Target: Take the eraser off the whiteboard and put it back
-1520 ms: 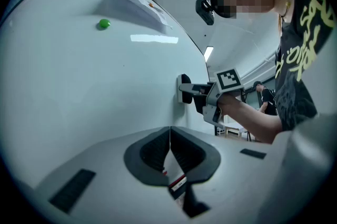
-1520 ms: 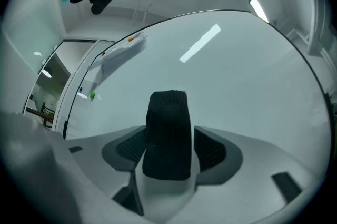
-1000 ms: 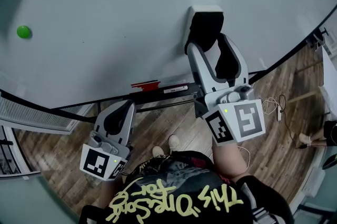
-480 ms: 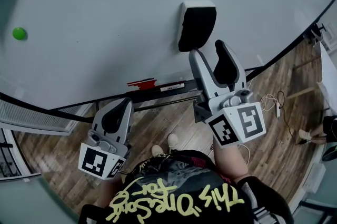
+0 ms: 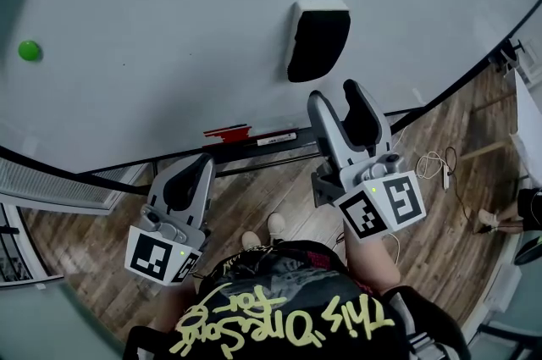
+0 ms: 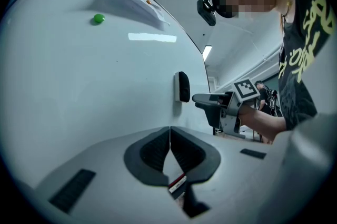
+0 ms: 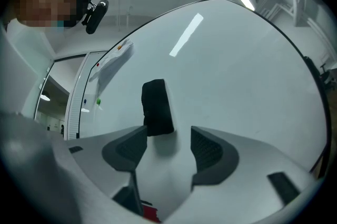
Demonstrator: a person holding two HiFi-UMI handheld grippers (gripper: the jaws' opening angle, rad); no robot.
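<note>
A black eraser with a white back (image 5: 317, 40) sticks to the whiteboard (image 5: 169, 28); it shows again in the right gripper view as the eraser (image 7: 157, 107) and in the left gripper view as the eraser (image 6: 182, 86). My right gripper (image 5: 343, 100) is open just below the eraser, clear of it, nothing between its fingers. The right gripper (image 7: 167, 148) points straight at the eraser. My left gripper (image 5: 193, 176) hangs low by the board's tray, shut and empty; its jaws (image 6: 169, 150) meet.
A green magnet (image 5: 29, 51) sits far left on the board, also a green magnet (image 6: 98, 18). A red-and-black marker (image 5: 233, 133) lies in the tray along the board's lower edge. Wood floor (image 5: 440, 214) with a white cable is below.
My right gripper let go of the eraser and drew back down from it; the eraser stays on the board. The left gripper barely moved.
</note>
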